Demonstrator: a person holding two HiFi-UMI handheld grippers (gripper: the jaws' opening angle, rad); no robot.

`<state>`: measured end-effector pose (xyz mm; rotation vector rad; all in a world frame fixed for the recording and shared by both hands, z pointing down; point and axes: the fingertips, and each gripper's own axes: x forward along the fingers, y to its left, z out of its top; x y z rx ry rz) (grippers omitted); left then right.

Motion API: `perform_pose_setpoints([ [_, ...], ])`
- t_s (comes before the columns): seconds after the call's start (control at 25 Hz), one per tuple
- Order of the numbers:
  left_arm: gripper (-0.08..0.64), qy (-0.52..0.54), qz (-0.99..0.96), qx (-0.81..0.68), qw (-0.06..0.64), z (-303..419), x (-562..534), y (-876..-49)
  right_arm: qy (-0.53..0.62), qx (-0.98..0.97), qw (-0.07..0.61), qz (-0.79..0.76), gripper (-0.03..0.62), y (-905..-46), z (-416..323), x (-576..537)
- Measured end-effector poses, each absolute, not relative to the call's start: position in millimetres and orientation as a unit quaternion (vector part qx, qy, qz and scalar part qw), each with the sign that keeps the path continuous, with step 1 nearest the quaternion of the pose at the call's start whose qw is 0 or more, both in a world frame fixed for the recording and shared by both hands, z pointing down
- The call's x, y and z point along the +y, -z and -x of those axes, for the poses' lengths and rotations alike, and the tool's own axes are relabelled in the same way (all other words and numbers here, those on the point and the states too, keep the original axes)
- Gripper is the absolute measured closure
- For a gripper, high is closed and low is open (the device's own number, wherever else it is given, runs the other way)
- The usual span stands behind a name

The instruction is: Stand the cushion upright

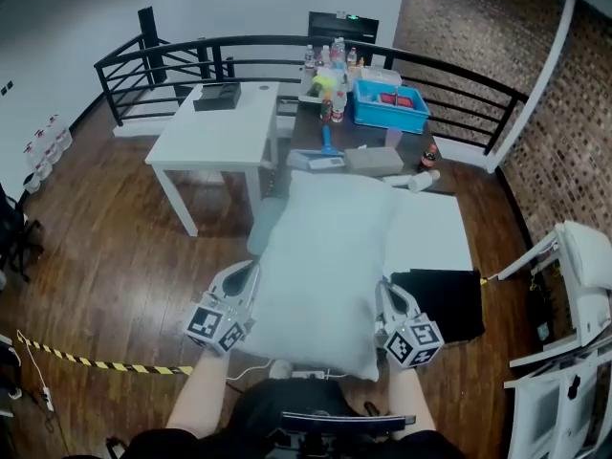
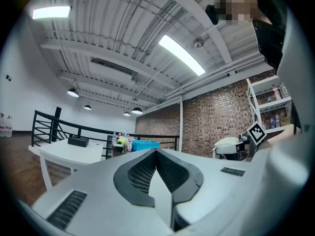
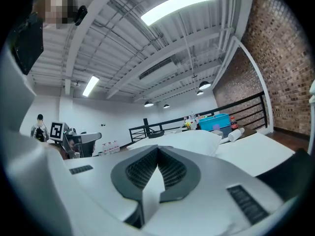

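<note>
A large white cushion (image 1: 325, 266) hangs in front of me in the head view, above the wooden floor, with its near edge low and its far end toward the tables. My left gripper (image 1: 251, 275) is shut on its left edge, and a pinch of white fabric (image 2: 160, 195) shows between the closed jaws in the left gripper view. My right gripper (image 1: 385, 287) is shut on the right edge, with a fold of fabric (image 3: 150, 188) caught between its pads. The cushion's body (image 3: 192, 140) stretches away beyond the right jaws.
A white table (image 1: 220, 127) and a dark table with a blue bin (image 1: 390, 105) and bottles stand ahead, by a black railing (image 1: 287, 46). A white sheet (image 1: 430, 232) and a black mat (image 1: 445, 299) lie on the floor at right. White chairs (image 1: 574, 285) stand far right; striped tape (image 1: 96, 361) lies at left.
</note>
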<state>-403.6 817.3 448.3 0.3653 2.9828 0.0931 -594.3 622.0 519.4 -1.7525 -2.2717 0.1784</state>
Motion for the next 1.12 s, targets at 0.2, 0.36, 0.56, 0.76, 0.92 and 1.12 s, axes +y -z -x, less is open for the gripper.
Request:
perform_pose_setpoints([
  [0.2,0.56,-0.058,-0.123,0.991,0.001,427.4,858.8,-488.7,-0.042,-0.793,0.169,0.584,0.516,-541.3,613.6,649.1],
  [0.36,0.428,-0.079,-0.115,0.99,-0.035,454.6,882.4,-517.1,-0.021,-0.808,0.199,0.555,0.468,-564.7,630.5,663.0],
  [0.56,0.289,-0.134,-0.082,0.983,-0.093,487.4,900.3,-554.3,-0.016,-0.818,0.24,0.522,0.363,-589.3,648.6,663.3],
  [0.76,0.233,-0.186,-0.05,0.968,-0.161,514.1,892.4,-598.0,-0.012,-0.804,0.317,0.502,0.235,-622.2,661.2,667.2],
  [0.92,0.149,-0.248,-0.063,0.949,-0.183,516.6,903.2,-624.9,-0.049,-0.796,0.372,0.476,0.117,-654.2,669.9,662.1],
  [1.12,0.147,-0.331,-0.03,0.924,-0.191,522.8,908.2,-644.8,-0.123,-0.762,0.412,0.484,0.1,-671.5,666.1,674.1],
])
